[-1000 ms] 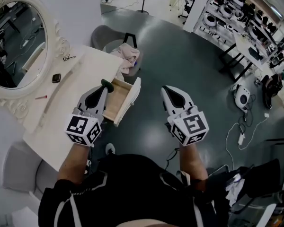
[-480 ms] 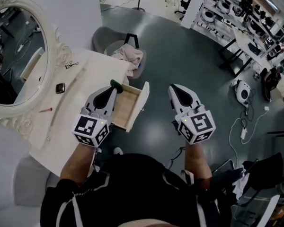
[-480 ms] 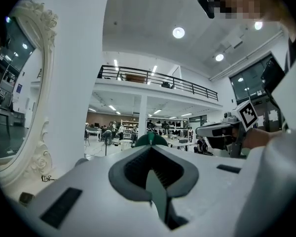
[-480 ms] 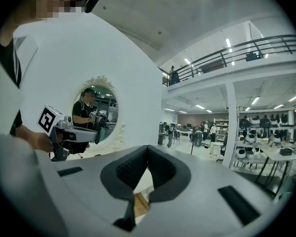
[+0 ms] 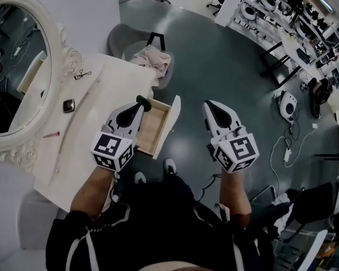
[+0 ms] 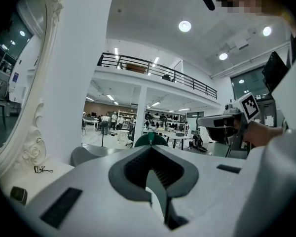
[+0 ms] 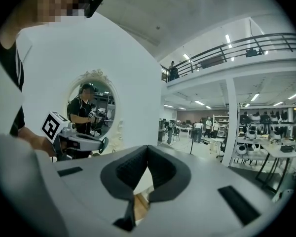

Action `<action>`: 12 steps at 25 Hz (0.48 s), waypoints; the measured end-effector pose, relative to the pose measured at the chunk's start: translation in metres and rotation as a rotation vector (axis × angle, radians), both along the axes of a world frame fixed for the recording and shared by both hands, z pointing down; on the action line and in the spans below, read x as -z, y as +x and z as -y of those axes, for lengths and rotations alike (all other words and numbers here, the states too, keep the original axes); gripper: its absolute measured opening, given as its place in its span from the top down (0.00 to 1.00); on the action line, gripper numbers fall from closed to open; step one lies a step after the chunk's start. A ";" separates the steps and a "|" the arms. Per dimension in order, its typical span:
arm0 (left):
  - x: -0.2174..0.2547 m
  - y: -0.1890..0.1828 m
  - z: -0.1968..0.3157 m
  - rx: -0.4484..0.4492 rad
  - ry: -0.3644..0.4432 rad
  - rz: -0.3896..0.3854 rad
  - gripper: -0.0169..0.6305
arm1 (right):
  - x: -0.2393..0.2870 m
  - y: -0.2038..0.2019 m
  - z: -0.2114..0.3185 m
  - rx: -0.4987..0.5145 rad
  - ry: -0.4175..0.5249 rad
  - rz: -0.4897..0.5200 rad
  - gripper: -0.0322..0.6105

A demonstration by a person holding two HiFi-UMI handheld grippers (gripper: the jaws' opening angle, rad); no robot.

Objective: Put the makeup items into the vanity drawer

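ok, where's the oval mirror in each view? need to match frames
Head view: oval mirror at the upper left, on the wall behind the white vanity top.
Left gripper view: its glass and carved frame run down the left edge.
Right gripper view: left of centre, with a person reflected in it.
Shared landmark: the left hand-held gripper shows in all three.

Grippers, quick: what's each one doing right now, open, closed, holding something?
Left gripper: closed on a small dark green item.
Right gripper: closed, nothing in it.
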State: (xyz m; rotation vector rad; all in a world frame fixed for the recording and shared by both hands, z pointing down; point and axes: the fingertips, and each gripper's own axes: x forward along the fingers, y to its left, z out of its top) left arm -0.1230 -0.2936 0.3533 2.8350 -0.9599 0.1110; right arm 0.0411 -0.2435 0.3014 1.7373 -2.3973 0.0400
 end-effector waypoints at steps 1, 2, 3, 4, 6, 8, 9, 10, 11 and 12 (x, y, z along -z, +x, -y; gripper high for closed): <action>-0.005 0.004 0.005 0.004 -0.007 0.011 0.97 | -0.002 0.004 0.005 0.001 0.001 0.007 0.94; -0.011 0.009 0.009 0.009 -0.016 0.021 0.97 | -0.003 0.008 0.010 0.004 -0.001 0.012 0.94; -0.016 0.014 0.014 0.014 -0.027 0.031 0.97 | -0.005 0.012 0.014 0.010 -0.004 0.015 0.94; -0.022 0.019 0.019 0.020 -0.038 0.041 0.97 | -0.007 0.016 0.019 0.018 -0.005 0.014 0.94; -0.034 0.027 0.027 0.030 -0.056 0.061 0.97 | -0.010 0.023 0.027 0.034 -0.008 0.010 0.94; -0.046 0.035 0.033 0.040 -0.077 0.080 0.97 | -0.016 0.032 0.035 0.043 -0.023 0.019 0.94; -0.052 0.039 0.037 0.042 -0.090 0.088 0.97 | -0.018 0.036 0.039 0.046 -0.030 0.023 0.94; -0.059 0.043 0.042 0.044 -0.102 0.097 0.97 | -0.019 0.041 0.043 0.049 -0.034 0.022 0.94; -0.067 0.049 0.047 0.044 -0.111 0.105 0.97 | -0.021 0.047 0.049 0.049 -0.036 0.019 0.94; -0.074 0.054 0.053 0.043 -0.120 0.113 0.97 | -0.023 0.053 0.054 0.048 -0.037 0.018 0.94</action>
